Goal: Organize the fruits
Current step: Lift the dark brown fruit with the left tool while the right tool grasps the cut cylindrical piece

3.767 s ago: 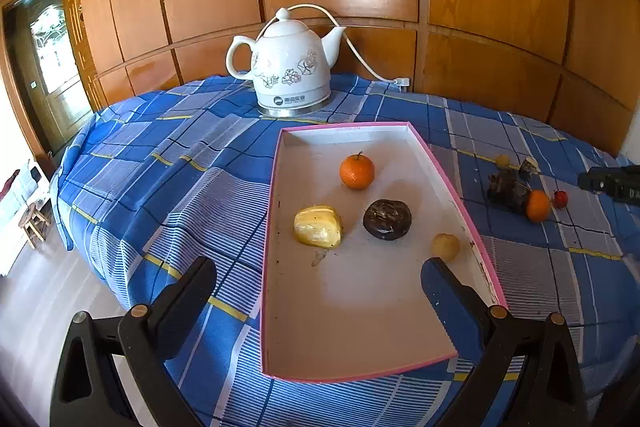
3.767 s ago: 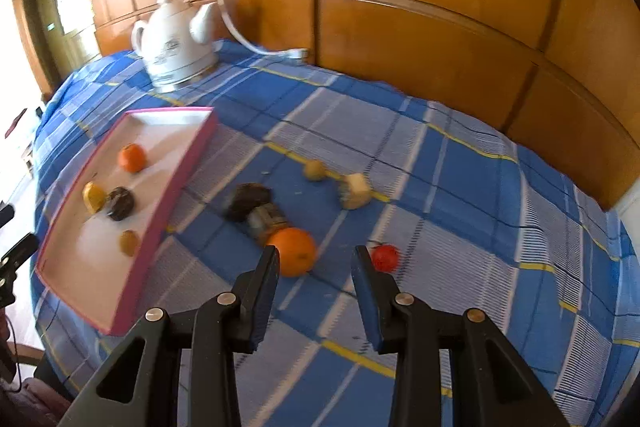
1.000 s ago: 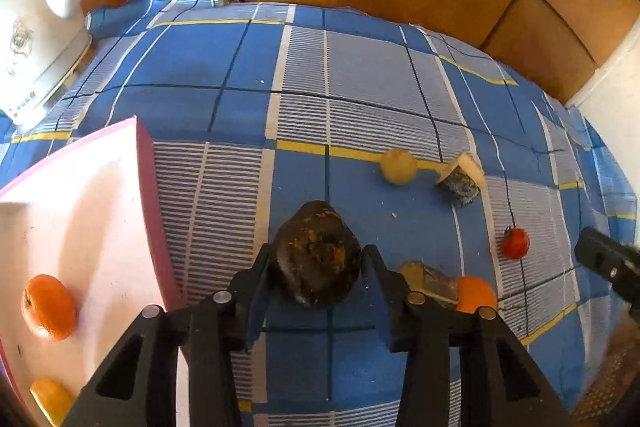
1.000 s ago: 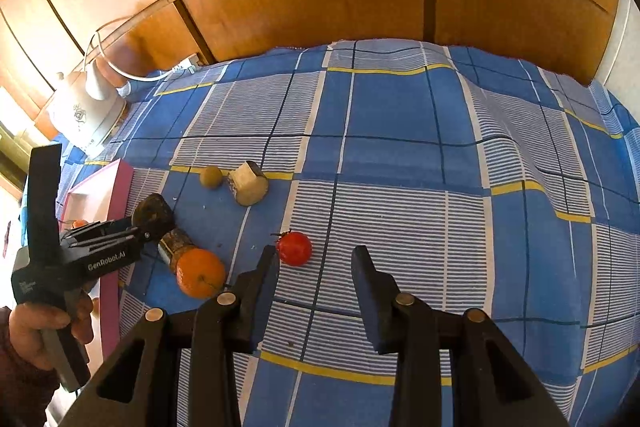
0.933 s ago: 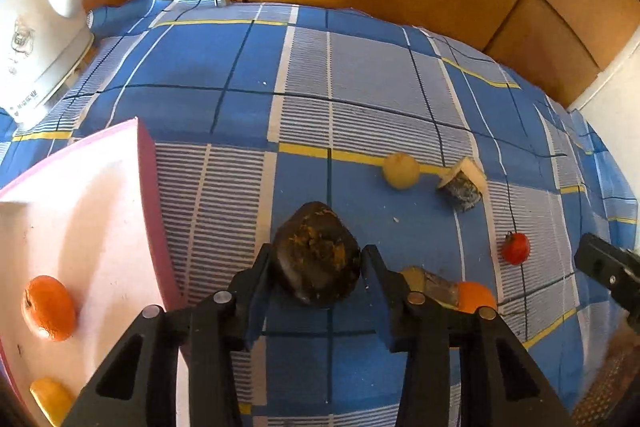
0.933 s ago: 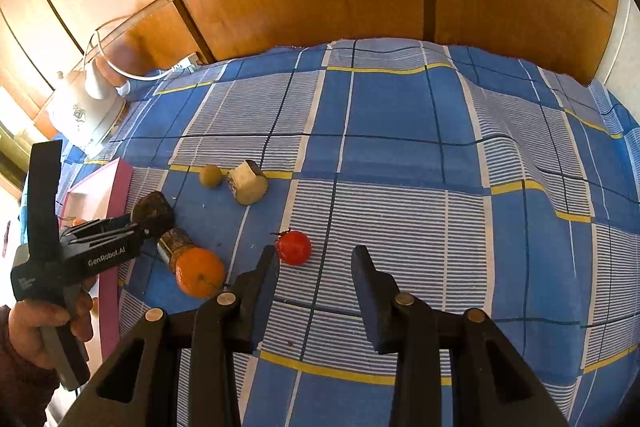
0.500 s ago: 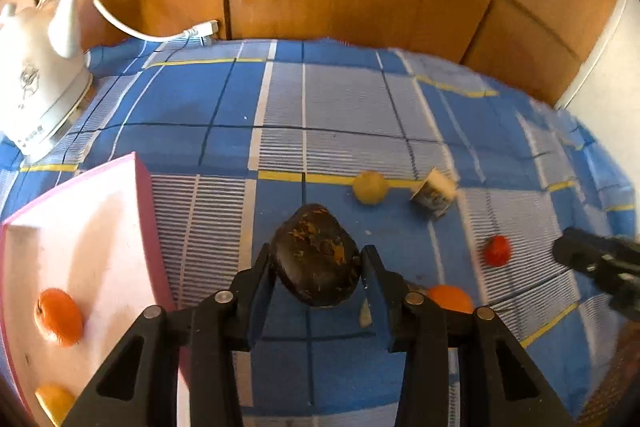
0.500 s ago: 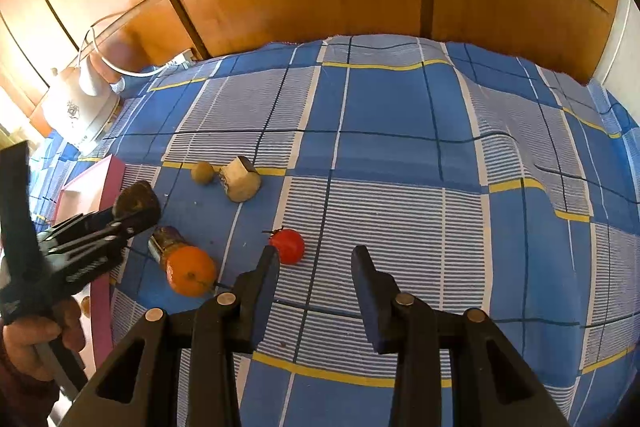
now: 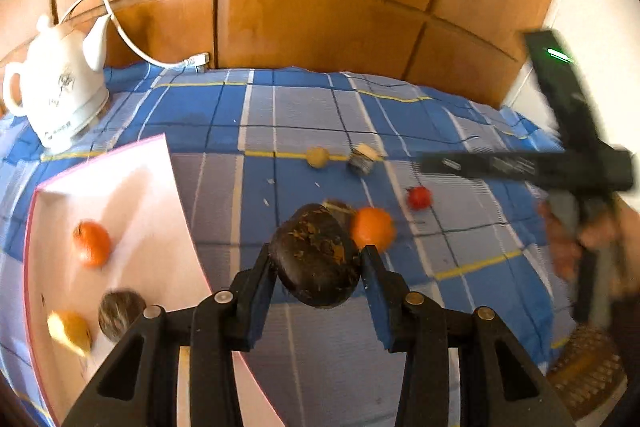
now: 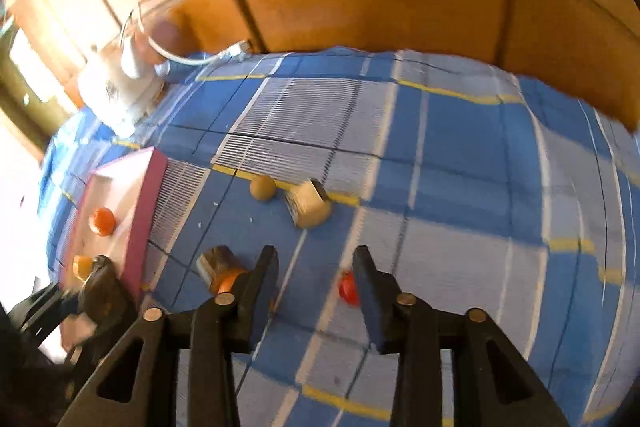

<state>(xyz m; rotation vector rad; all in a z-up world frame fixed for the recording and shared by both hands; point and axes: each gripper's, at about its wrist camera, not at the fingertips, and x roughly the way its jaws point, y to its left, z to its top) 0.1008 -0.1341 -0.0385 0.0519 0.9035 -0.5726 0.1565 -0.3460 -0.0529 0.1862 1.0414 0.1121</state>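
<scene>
Our left tool (image 9: 318, 265) pinched a dark brown, mottled fruit (image 9: 315, 261) between its two fingers, held up above the blue checked cloth (image 9: 304, 115) that covered the counter, just beside the near right edge of the pink-rimmed tray (image 9: 160, 163). In that tray lay an orange (image 9: 92, 243), a second dark fruit (image 9: 120, 311) and a yellow piece (image 9: 70, 331), the last two close together at the near end. Just beyond the held fruit an orange fruit (image 9: 373, 229) rested on the cloth, touching a brownish cut piece (image 9: 339, 207) mostly hidden behind it. A small red fruit (image 9: 419, 197) lay a little to the right, and farther back sat a small yellow round fruit (image 9: 317, 157) near a pale cut chunk (image 9: 363, 159). A white kettle (image 9: 56, 99) stood at the far left corner, its cord running to the wooden wall.

Our right tool (image 10: 314, 269) was spread, with nothing between its fingers, low over the cloth. The red fruit (image 10: 347, 287) showed just inside its right finger, partly hidden by it; the orange fruit (image 10: 228, 281) and cut piece (image 10: 216, 261) sat beside its left finger. In the left wrist view this tool (image 9: 520, 167) appeared blurred at the right, its handle gripped by the right hand (image 9: 600, 239)
</scene>
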